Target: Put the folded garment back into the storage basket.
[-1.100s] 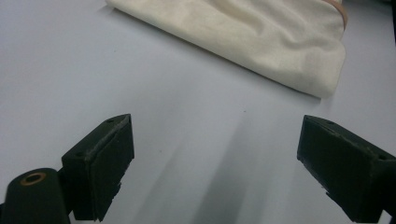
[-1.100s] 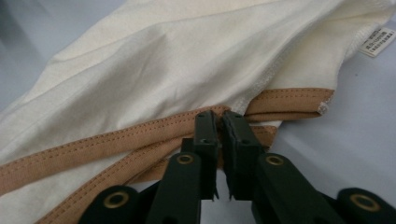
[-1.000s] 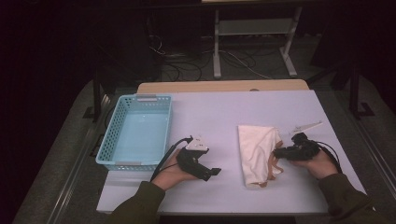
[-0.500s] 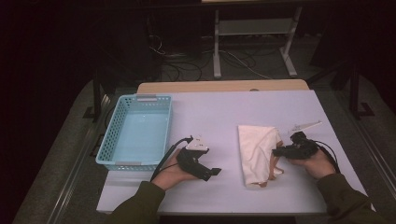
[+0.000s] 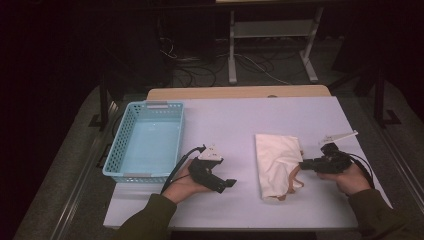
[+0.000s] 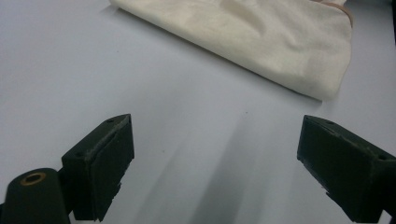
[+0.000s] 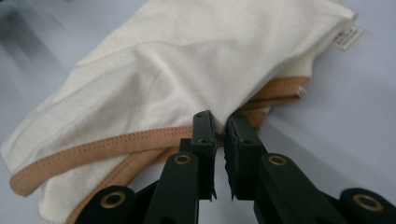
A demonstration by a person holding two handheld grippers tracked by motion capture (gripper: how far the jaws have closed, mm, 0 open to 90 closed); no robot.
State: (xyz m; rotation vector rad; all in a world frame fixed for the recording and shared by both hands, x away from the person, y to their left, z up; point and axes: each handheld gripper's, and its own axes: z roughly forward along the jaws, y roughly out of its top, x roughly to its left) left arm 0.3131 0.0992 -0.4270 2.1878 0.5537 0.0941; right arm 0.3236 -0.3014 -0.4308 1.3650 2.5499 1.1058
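Note:
A cream cloth point(image 5: 277, 160) with tan trim lies folded on the white table point(image 5: 240, 120), right of centre. My right gripper point(image 5: 302, 164) lies at the cloth's right edge. In the right gripper view its jaws point(image 7: 220, 128) have just been closing and now pinch the cream cloth point(image 7: 177, 79) at the tan-trimmed edge. My left gripper point(image 5: 231, 184) rests on the table left of the cloth, pointing right. In the left gripper view it point(image 6: 215, 158) stands wide open over bare table, with the cloth point(image 6: 261, 37) farther ahead.
A light blue plastic basket point(image 5: 114, 150) stands at the table's left side with nothing in it. A small white strip point(image 5: 339, 136) lies near the right edge, behind my right hand. Dark floor, cables and a metal stand lie beyond the table.
The right hand has shifted only slightly at the cloth's right edge. The left hand and the cloth lie as before.

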